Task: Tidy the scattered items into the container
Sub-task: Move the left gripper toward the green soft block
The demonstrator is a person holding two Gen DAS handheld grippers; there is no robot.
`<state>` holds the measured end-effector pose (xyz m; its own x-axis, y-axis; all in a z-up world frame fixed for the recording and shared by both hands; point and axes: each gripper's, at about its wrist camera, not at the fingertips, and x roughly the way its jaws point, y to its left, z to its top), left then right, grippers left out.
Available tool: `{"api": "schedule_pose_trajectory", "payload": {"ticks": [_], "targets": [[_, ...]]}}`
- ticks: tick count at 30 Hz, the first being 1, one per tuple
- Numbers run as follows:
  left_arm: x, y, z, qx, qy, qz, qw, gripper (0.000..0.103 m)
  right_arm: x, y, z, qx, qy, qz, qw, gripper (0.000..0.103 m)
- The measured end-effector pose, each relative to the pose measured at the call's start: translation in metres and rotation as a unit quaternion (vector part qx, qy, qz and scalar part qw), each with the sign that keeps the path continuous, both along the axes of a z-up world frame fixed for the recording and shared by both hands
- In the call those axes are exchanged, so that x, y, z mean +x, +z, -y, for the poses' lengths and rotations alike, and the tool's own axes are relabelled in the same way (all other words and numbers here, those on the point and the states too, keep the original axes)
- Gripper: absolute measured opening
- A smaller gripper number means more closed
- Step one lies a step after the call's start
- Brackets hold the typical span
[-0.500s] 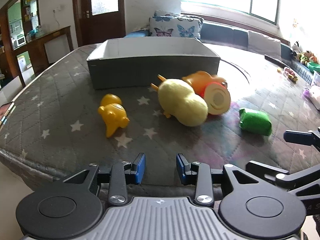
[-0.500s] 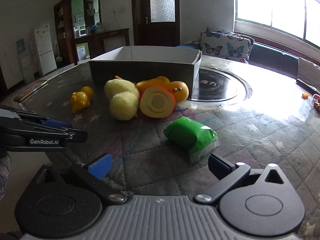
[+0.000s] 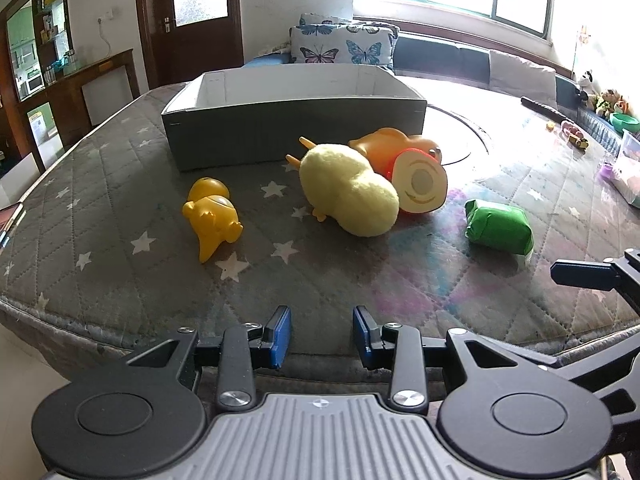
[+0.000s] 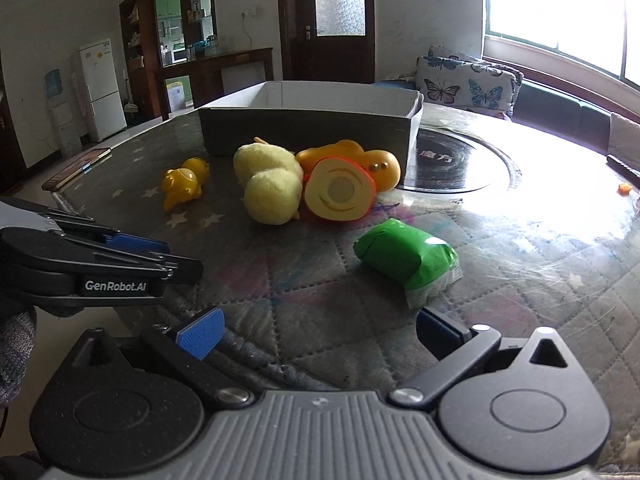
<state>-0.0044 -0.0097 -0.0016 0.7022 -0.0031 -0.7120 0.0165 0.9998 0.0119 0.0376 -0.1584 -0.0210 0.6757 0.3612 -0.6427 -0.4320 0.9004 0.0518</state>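
Nothing packed yet: grey box [image 3: 296, 132] at the table's far side looks empty. Yellow toy [image 3: 210, 212], plush chick [image 3: 348, 196], orange duck [image 3: 400, 152] and green packet [image 4: 408, 256] lie w/ none boxed. Left gripper [image 3: 322, 336] narrowly parted, right gripper [image 4: 316, 332] spread wide near packet; both hold nothing.

Fuzzy plush chick [image 3: 348, 192], glossy plastic duck [image 3: 210, 216], quilted cloth [image 3: 100, 200]

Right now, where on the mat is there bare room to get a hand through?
Bare mat lies between the yellow toy and the plush, and in front of all the toys. Crowded: plush, orange duck and round toy bunch against the box.
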Motion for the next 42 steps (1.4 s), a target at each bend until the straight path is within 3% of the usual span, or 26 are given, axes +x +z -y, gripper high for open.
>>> {"api": "schedule_pose_trajectory", "payload": {"ticks": [42], "targets": [[0.007,0.003,0.014,-0.004,-0.023,-0.015,0.9996,0.037,0.002,-0.001,0.002,-0.008,-0.007,-0.011,1.000,0.102]]}}
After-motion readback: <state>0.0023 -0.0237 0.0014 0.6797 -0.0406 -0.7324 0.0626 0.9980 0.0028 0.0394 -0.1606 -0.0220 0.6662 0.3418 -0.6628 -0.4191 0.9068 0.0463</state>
